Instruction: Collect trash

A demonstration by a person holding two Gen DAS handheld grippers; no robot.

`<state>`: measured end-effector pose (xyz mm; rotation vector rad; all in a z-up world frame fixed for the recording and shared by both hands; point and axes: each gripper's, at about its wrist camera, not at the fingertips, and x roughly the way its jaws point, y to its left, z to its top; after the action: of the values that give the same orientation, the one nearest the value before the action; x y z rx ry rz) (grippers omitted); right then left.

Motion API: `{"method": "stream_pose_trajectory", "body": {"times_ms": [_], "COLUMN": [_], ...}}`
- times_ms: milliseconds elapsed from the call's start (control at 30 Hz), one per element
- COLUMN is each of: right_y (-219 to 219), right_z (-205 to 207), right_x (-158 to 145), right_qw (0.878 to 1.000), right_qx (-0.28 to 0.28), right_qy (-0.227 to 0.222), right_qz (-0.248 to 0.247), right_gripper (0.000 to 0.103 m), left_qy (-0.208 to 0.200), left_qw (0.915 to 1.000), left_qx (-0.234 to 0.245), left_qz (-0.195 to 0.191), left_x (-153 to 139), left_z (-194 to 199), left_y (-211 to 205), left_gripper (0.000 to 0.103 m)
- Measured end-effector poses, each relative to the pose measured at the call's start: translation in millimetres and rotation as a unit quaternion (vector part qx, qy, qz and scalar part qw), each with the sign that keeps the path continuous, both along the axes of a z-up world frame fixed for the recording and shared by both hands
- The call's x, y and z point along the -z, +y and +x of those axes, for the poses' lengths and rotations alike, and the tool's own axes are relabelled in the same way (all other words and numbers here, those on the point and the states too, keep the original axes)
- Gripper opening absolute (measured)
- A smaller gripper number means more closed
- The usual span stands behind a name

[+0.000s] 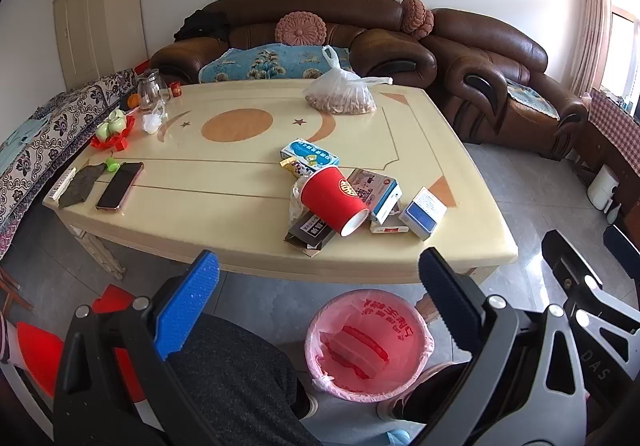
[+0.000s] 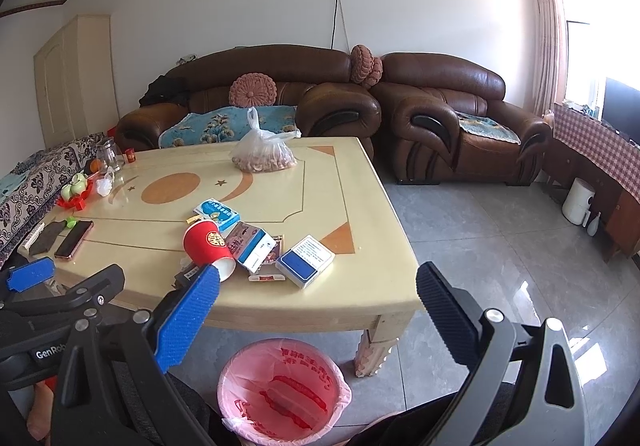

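jaws spread wide on both tools, nothing between them. left gripper [image 1: 320,290] hangs low in its frame, short of the table [image 1: 248,181] edge, above the pink-lined bin [image 1: 368,342]. right gripper [image 2: 318,300] likewise hangs off the near table edge, bin at bottom centre of its view.

trash location: a cluster at centre-right of the left wrist view, near the table's front edge.
- red paper cup [image 1: 334,199], tipped on its side, mouth toward the camera, resting on the other litter.
- dark flat box [image 1: 310,234] under the cup, touching it.
- crumpled clear wrapper [image 1: 296,197] just left of the cup.
- blue-and-white carton [image 1: 424,211] at the right of the cluster, a little apart from the rest.
- printed carton [image 1: 374,191] behind the cup, with a flat red-and-white pack [image 1: 390,228] under it.
- light blue box [image 1: 310,155] behind, near the cup.

handling, as judgement:
- cup: light, thin-walled, crushes easily, may roll. pinch across the rim or lightly across the body.
- cartons: light, probably empty, stiff at edges, soft on broad faces. grip across the narrow sides.
- wrapper: limp, slippery; pinch a bunched fold.
- flat pack lies low; may need sliding to the table edge.

phone [image 1: 120,185] at frame left and bag of nuts [image 1: 342,95] at the far side look like keepers; leave.
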<state>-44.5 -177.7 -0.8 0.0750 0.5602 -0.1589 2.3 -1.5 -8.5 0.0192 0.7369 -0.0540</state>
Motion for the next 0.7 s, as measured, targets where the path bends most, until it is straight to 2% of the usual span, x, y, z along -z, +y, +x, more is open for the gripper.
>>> {"method": "stream_pose_trajectory", "body": {"times_ms": [500, 700], "right_y": [-10, -21], "right_z": [34, 54], "right_x": [23, 38], "right_qw": [1.000, 0.999], "right_qx": [0.000, 0.006], "right_qy": [0.025, 0.042], "right_qz": [0.017, 0.026], "right_gripper": [0.096, 0.096], "left_qy": [0.026, 0.052], "left_qw": [0.9996, 0.9985], "left_qx": [-0.010, -0.017], "left_qz": [0.008, -0.006], "left_x": [12, 21], "left_z": [30, 51], "left_y": [2, 7], "left_gripper": [0.098, 0.098]}}
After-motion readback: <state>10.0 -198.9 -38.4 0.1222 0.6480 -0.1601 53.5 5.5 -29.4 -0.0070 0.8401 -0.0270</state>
